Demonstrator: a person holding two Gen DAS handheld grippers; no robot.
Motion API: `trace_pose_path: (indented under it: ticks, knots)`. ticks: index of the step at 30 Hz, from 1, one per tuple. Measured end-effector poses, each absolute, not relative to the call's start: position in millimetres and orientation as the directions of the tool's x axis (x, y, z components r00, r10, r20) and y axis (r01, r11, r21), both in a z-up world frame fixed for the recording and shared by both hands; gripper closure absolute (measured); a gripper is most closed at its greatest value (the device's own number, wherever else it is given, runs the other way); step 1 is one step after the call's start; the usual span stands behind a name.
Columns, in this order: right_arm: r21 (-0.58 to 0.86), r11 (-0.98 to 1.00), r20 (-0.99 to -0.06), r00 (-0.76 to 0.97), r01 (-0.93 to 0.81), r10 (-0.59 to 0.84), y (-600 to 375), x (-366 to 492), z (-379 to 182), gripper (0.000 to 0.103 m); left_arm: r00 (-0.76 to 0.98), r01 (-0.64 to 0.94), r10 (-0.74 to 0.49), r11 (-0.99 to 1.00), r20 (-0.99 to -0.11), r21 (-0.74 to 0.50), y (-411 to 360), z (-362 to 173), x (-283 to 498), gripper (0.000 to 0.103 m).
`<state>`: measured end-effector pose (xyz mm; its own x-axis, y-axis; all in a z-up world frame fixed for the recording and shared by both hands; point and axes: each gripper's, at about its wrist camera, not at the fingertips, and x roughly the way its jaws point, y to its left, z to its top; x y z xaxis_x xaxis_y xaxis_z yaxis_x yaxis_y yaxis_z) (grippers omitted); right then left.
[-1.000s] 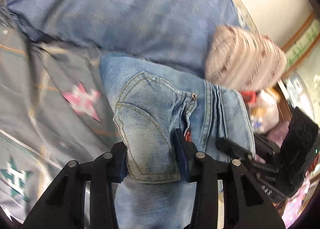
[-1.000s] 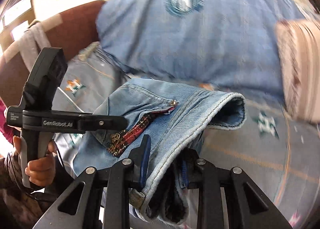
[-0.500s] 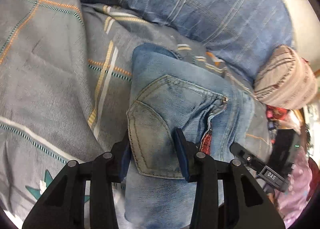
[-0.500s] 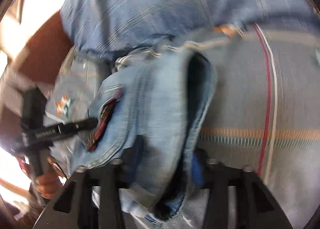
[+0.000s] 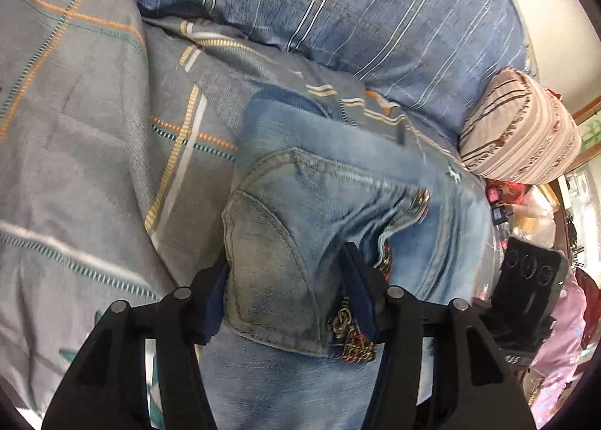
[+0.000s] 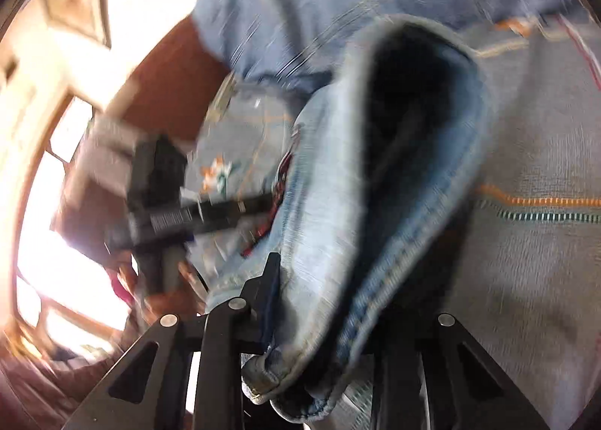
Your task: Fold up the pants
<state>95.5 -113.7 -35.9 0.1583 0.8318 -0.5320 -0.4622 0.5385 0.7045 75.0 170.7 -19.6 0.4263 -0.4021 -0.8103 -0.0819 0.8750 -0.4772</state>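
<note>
Closest to you in the left wrist view, your left gripper (image 5: 287,279) has its two dark pads on either side of the back pocket (image 5: 270,272) of the jeans (image 5: 330,204); the jaws are opening at this moment, and the denim sits between them with the pads touching or nearly touching the cloth — the hold looks loose rather than pinched. A patch of red plaid lining (image 5: 351,332) peeks out just beside the right-hand pad. The jeans lie folded over on the grey patterned bedspread (image 5: 86,152), the pocket side up, running away from you toward the blue striped pillow (image 5: 375,17); a rolled pink striped cushion (image 5: 522,133) sits to the right of them, against that pillow. At the right edge you can see the body of your other gripper beside the denim. In the right wrist view, which is smeared by motion, your right gripper (image 6: 326,317) has the thick hemmed edge of the jeans (image 6: 338,204) between its fingers and its jaws are closing on it; the fabric bulges out past the near finger, so the denim is clamped. Beyond it the garment gapes open into a dark hollow above the bedspread (image 6: 537,242), and the left gripper (image 6: 210,212) shows blurred at the left, in front of a brown headboard (image 6: 165,84).
</note>
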Motion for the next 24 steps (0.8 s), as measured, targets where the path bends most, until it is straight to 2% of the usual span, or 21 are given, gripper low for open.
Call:
trace_pose_path:
  ticks: [5,10,12,15,19,20,22,24]
  knots:
    - [0.653,0.571,-0.568,0.176,-0.498,0.804,-116.8,80.0,-4.9,0.077,0.498,-0.044,-0.401,0.874,-0.769,-0.484,164.6,25.9,59.7,0.05]
    - [0.583,0.552,-0.493,0.281,-0.596,0.824,-129.8,72.3,66.7,0.077,0.648,0.021,-0.362,0.888,-0.67,-0.458,155.6,95.8,54.7,0.05]
    - [0.534,0.548,-0.463,0.32,-0.644,0.827,-132.0,77.2,90.7,0.076,0.696,0.028,-0.309,0.914,-0.648,-0.405,149.8,111.4,71.3,0.045]
    - [0.527,0.583,-0.487,0.343,-0.618,0.803,-130.8,110.3,91.0,0.075,0.671,-0.014,-0.254,0.935,-0.697,-0.354,141.6,90.7,115.3,0.042]
    - [0.544,0.648,-0.578,0.322,-0.533,0.75,-130.2,165.5,42.6,0.075,0.558,-0.094,-0.207,0.946,-0.804,-0.309,132.2,19.6,163.3,0.042]
    - [0.558,0.662,-0.598,0.31,-0.501,0.739,-132.4,175.3,27.1,0.075,0.502,-0.13,-0.192,0.947,-0.843,-0.293,131.1,-9.6,174.7,0.043]
    - [0.551,0.71,-0.657,0.296,-0.439,0.693,-135.7,193.0,-6.7,0.075,0.423,-0.154,-0.175,0.953,-0.889,-0.261,129.2,-48.4,182.0,0.05]
    - [0.517,0.767,-0.717,0.298,-0.38,0.63,-144.1,205.3,-40.0,0.063,0.456,-0.158,-0.164,0.952,-0.875,-0.261,131.7,-57.2,175.6,0.039]
